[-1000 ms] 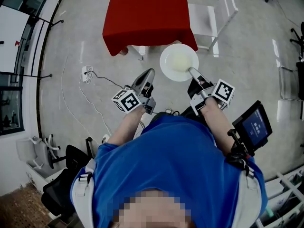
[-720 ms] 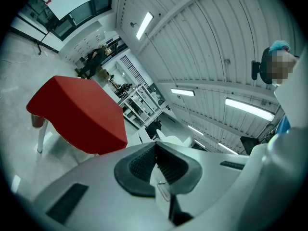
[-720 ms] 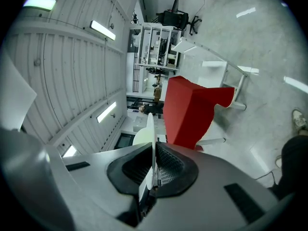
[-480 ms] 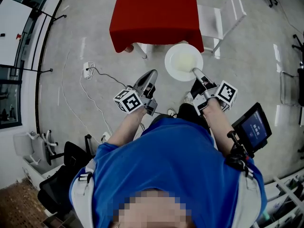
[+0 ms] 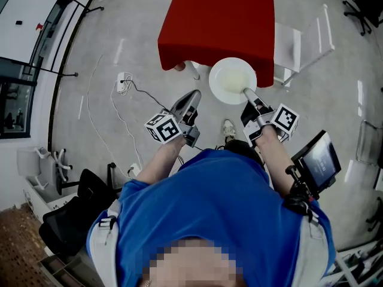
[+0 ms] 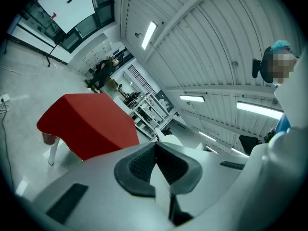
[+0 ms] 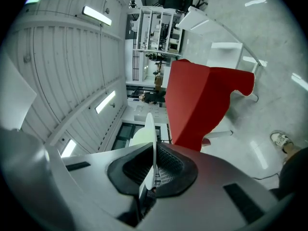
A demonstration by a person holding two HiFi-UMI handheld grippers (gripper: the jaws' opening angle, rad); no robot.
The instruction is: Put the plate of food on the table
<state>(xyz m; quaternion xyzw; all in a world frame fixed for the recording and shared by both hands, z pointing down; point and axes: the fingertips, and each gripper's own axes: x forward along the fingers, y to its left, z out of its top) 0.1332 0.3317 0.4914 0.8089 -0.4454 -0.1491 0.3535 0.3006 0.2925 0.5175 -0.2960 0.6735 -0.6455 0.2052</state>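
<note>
A white plate with pale food on it hangs level in front of me, just before the near edge of the red-clothed table. My right gripper is shut on the plate's near rim; its jaws have just been closing tighter on it. In the right gripper view the plate's thin rim stands edge-on between the pads, with the red table beyond. My left gripper is shut and holds nothing, left of the plate and apart from it. The left gripper view also shows the table ahead.
A white chair stands right of the table. A power strip with a cable lies on the floor at the left. A small screen hangs at my right side, and a black chair stands at the lower left.
Both grippers and the plate have moved forward toward the red table, which now sits closer and further right in the head view. The plate stays in the right gripper's hold.
</note>
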